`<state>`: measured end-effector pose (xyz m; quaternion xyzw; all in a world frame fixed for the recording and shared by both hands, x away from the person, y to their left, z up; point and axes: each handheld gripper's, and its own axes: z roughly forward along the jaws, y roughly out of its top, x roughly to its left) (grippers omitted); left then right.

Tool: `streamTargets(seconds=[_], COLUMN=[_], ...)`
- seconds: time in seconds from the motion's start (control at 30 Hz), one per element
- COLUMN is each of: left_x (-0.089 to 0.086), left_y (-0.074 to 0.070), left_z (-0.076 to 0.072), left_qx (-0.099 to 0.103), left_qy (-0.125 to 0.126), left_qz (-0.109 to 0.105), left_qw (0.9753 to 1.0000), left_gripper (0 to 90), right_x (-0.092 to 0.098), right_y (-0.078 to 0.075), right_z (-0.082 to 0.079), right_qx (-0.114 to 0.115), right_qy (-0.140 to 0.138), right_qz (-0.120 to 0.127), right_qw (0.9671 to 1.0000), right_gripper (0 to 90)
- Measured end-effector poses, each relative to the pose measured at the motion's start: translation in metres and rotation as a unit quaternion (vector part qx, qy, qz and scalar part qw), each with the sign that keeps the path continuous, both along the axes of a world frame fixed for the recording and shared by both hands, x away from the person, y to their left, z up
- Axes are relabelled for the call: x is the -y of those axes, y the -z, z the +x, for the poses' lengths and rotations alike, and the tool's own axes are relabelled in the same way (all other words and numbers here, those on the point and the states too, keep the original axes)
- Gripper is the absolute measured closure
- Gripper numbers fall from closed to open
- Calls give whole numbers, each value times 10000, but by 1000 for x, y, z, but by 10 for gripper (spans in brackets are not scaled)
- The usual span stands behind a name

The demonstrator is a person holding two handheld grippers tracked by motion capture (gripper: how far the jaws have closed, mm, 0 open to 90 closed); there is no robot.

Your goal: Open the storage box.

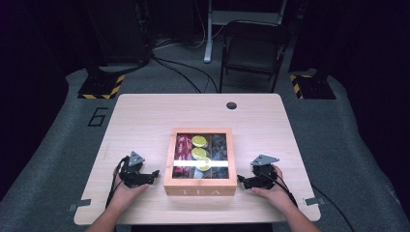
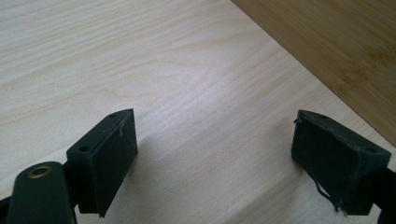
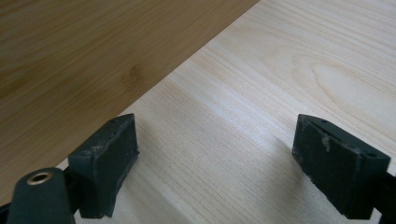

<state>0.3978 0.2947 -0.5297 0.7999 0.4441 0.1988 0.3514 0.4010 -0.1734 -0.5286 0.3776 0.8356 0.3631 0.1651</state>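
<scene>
Fingers spread wide on left gripper (image 1: 153,174) and right gripper (image 1: 240,181), flanking the tea box (image 1: 200,186) (lid closed).

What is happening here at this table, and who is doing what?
A person holds the left gripper and the right gripper, one at each side of a closed wooden tea box on the table. Both grippers are open, hold nothing and do not touch the box. Through its window show red packets and yellow-green rounds.
</scene>
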Motion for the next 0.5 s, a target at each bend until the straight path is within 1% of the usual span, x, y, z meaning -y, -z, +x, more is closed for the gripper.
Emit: streamTargets(seconds=[0.03, 0.13, 0.17, 0.47, 0.5], left_x=[0, 1, 1, 1, 1], left_y=[0, 0, 0, 0, 0], left_z=[0, 0, 0, 0, -1], left_qx=[-22, 5, 16, 7, 39], left_qy=[17, -18, -38, -54, -60], left_qz=[9, 9, -22, -47, -64], left_qw=[10000, 10000, 10000, 10000, 10000], left_gripper=[143, 138, 138, 147, 158], right_x=[0, -1, 0, 0, 0], right_y=[0, 0, 0, 0, 0], right_z=[0, -3, -3, -4, -4], right_qx=[11, 19, 15, 19, 26], right_qy=[29, 120, 102, 103, 90], right_qz=[3, 40, -1, 10, 15], right_qw=[10000, 9999, 9999, 9999, 10000], right_gripper=[136, 136, 137, 148, 152])
